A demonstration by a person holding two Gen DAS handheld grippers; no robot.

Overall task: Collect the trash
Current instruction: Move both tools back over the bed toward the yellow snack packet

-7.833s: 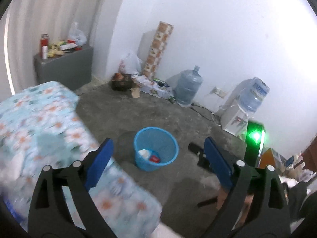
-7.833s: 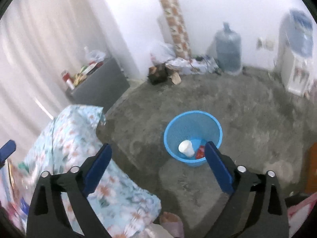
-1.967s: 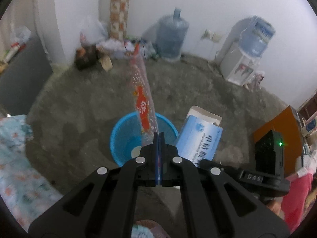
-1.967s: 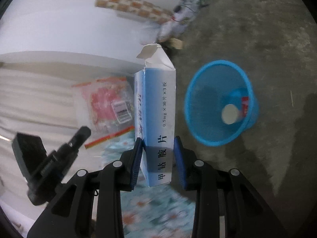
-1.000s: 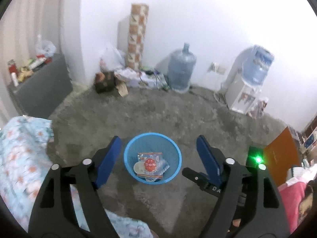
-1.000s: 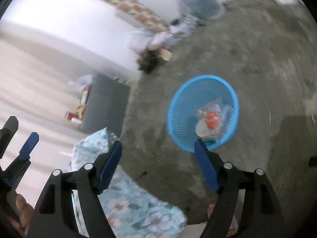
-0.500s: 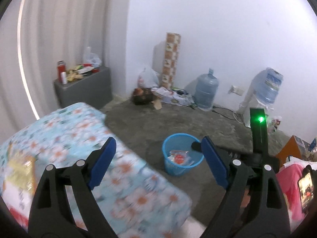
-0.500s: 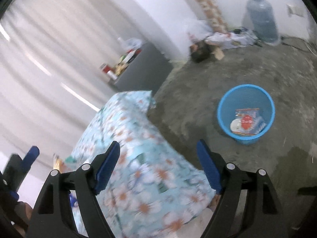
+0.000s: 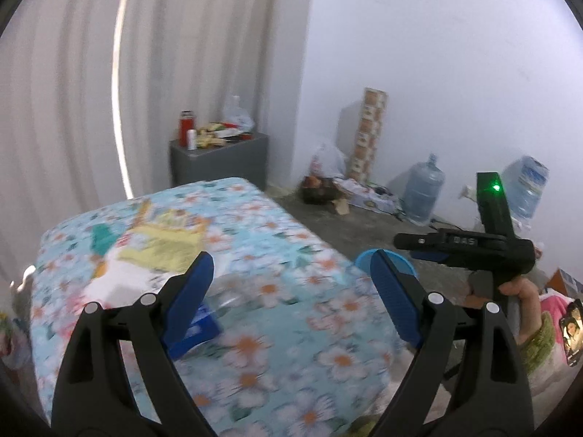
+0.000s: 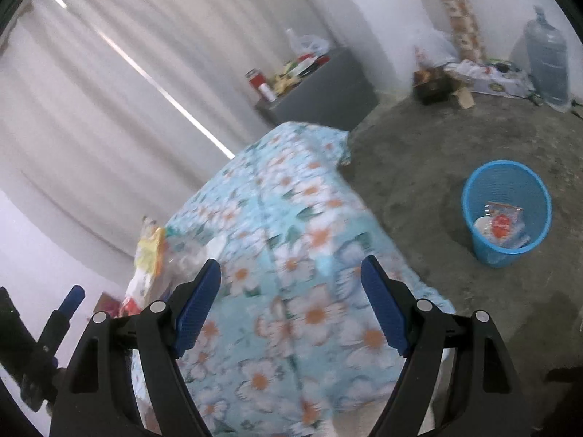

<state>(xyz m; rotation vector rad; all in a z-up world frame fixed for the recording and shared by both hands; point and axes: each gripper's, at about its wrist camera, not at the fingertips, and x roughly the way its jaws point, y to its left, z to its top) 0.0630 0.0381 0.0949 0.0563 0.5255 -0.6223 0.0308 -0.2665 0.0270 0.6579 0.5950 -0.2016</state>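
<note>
The left claw [image 9: 291, 291] stands wide apart with nothing between its blue pads; its jaws have just been opening a little further. It hangs over the table covered by a light blue cloth printed with white and orange flowers [image 9: 277, 266]. The right claw [image 10: 291, 298] is likewise spread wide and empty, above the same flowered cloth.

On the far left part of the cloth lies the trash not yet collected: a crumpled yellow and white plastic wrapper [image 9: 160, 244] with a green patch, blurred in the left wrist view. Just beside the left claw's left pad lies a small blue box-like item [image 9: 198, 327], too blurred to identify. In the right wrist view the same yellow wrapper shows at the table's left edge, with something clear and crinkled beside it.

The round blue plastic mesh waste basket [image 10: 506, 207] stands on the grey concrete floor [image 10: 419, 160], well apart from the table's corner. Inside it lie a clear packet with a red print [image 10: 503, 218] and a white round item.

In the left wrist view a hand [image 9: 517, 295] in a green sleeve grips the black handle of the other tool.
</note>
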